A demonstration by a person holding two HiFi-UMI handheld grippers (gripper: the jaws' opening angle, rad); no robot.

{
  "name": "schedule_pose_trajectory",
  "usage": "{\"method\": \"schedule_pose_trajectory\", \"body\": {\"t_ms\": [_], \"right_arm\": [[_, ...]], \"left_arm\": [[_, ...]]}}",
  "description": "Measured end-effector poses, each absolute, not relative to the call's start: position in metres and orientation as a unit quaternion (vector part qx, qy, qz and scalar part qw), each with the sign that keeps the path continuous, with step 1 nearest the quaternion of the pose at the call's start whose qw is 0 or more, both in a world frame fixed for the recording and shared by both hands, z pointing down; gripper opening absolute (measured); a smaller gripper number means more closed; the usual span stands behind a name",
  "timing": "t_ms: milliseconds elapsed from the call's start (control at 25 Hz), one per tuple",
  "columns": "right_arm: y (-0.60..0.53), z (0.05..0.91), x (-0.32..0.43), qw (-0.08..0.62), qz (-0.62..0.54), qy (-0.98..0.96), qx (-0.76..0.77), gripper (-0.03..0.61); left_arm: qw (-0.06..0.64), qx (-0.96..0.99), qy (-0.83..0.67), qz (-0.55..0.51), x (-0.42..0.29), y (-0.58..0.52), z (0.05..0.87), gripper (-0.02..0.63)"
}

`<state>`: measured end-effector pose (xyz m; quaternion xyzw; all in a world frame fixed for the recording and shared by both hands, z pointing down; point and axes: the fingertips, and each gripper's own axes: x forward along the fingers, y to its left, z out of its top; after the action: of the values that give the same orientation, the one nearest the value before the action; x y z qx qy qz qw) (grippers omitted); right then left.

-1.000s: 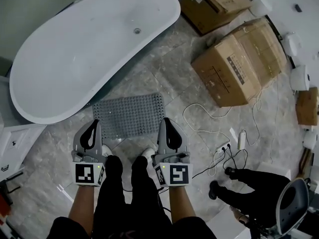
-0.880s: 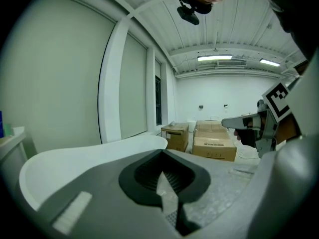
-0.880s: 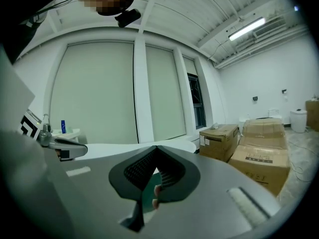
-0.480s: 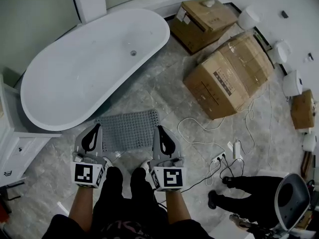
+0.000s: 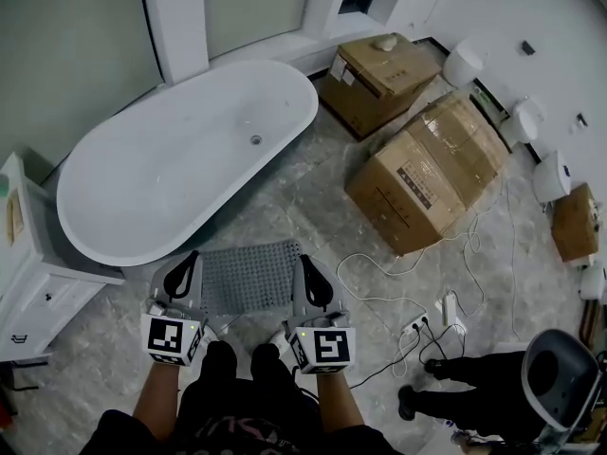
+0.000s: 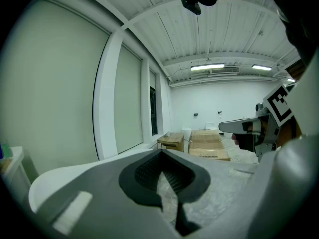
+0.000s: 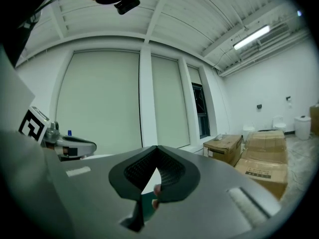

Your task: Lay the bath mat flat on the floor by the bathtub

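Observation:
A grey studded bath mat (image 5: 247, 275) lies flat on the marble floor, just in front of the white oval bathtub (image 5: 190, 159). My left gripper (image 5: 192, 255) and right gripper (image 5: 303, 258) hang above the mat's two near corners, held close to my body. Both are shut with nothing between the jaws. Each gripper view looks level across the room: the left gripper (image 6: 162, 151) faces the tub rim (image 6: 75, 171), and the right gripper (image 7: 157, 147) faces the window wall. From those two views the mat cannot be seen.
Two large cardboard boxes (image 5: 432, 173) (image 5: 384, 79) stand right of the tub. A white cabinet (image 5: 28, 282) sits at the left. White cables and a power strip (image 5: 417, 325) trail on the floor at right, near another person's legs (image 5: 455, 373) and a chair (image 5: 560, 377).
The head view has risen and widened, showing more of the room. Both grippers have stayed shut in front of my body. The mat rests in the same place by the tub.

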<state>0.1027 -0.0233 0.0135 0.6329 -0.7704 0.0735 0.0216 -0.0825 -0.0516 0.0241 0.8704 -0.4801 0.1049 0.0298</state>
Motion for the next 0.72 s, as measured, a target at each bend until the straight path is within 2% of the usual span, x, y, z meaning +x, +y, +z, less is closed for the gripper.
{"method": "schedule_pose_trajectory", "body": {"t_ms": [560,720], "right_arm": [[-0.019,-0.009,0.123,0.001,0.068,-0.782,0.619,0.023],[-0.016,-0.007,0.124,0.002,0.066,-0.788,0.612,0.023]], "left_arm": [[0.025,0.858,-0.508,0.068,-0.08,-0.049,-0.009,0.0],[0.0,0.861,-0.504,0.073,-0.073,-0.039,-0.011,0.0]]}}
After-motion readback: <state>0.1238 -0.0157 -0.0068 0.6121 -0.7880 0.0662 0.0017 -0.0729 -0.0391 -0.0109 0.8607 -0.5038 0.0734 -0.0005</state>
